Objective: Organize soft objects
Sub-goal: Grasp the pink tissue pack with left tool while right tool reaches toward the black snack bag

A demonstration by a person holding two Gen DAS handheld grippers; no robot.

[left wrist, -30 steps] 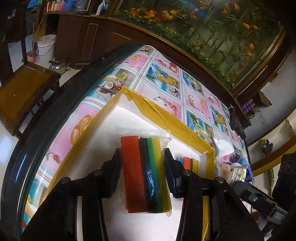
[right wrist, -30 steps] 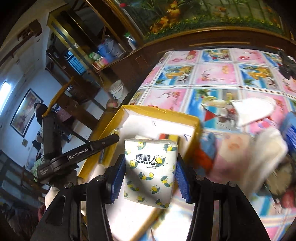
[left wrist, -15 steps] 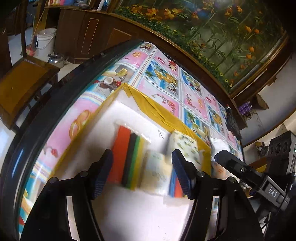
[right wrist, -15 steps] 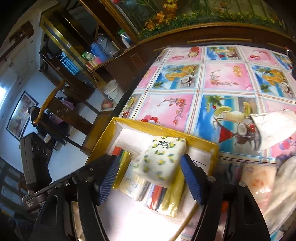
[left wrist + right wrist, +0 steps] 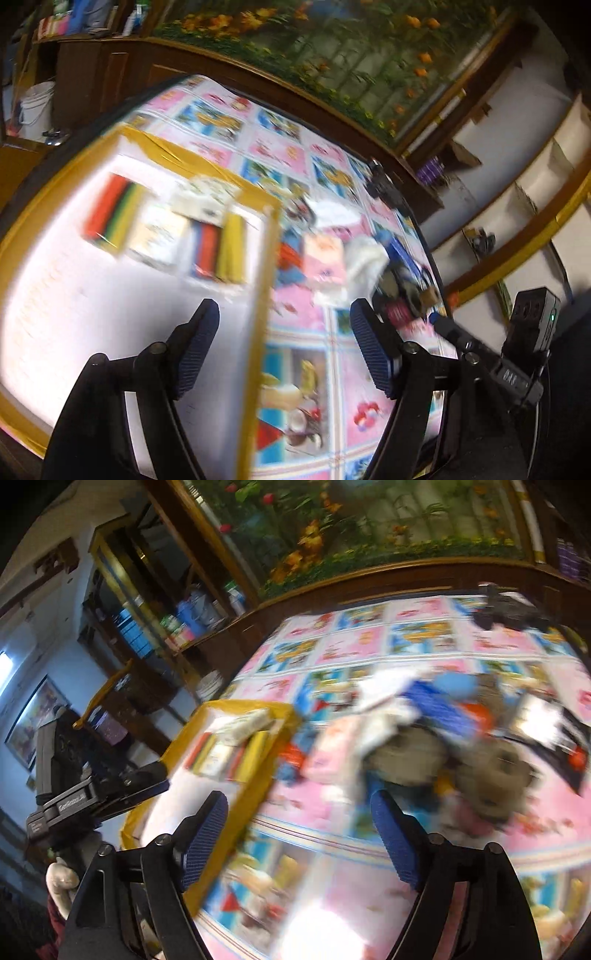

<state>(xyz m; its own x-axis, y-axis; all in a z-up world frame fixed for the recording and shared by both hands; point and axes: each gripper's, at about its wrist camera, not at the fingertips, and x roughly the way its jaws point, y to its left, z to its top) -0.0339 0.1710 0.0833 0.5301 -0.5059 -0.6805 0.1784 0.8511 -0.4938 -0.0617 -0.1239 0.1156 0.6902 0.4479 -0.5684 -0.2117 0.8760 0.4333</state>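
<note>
A: What holds the soft things?

B: A shallow white tray with a yellow taped rim point(image 5: 258, 280) lies on the round table with a pink and blue picture cloth point(image 5: 314, 387). In the left wrist view the tray fills the left half of the frame. In the right wrist view the same tray point(image 5: 258, 775) sits left of the centre.

A: And inside it?

B: In the upper part of the tray, a row of packets. At the left is a clear bag of red, black, green and yellow sponge sheets point(image 5: 110, 214). Next to it are white tissue packs with a small yellow print point(image 5: 177, 225), one partly on top of another. At the right is a second bag of blue, red and yellow sheets point(image 5: 218, 251), near the right rim. The lower part of the tray is bare white. The picture is blurred, so I cannot read finer details.

A: What stays outside?

B: A mixed heap of loose soft items point(image 5: 424, 738) lies on the cloth, to the right of the tray: pink, white, blue and grey-brown pieces.

A: The tongs?

B: The left gripper point(image 5: 282, 343) has its jaws wide apart over the right rim of the tray, with nothing between them; they have just been opening. The right gripper point(image 5: 299, 838) is also spread wide and empty above the cloth, just opened too.
</note>
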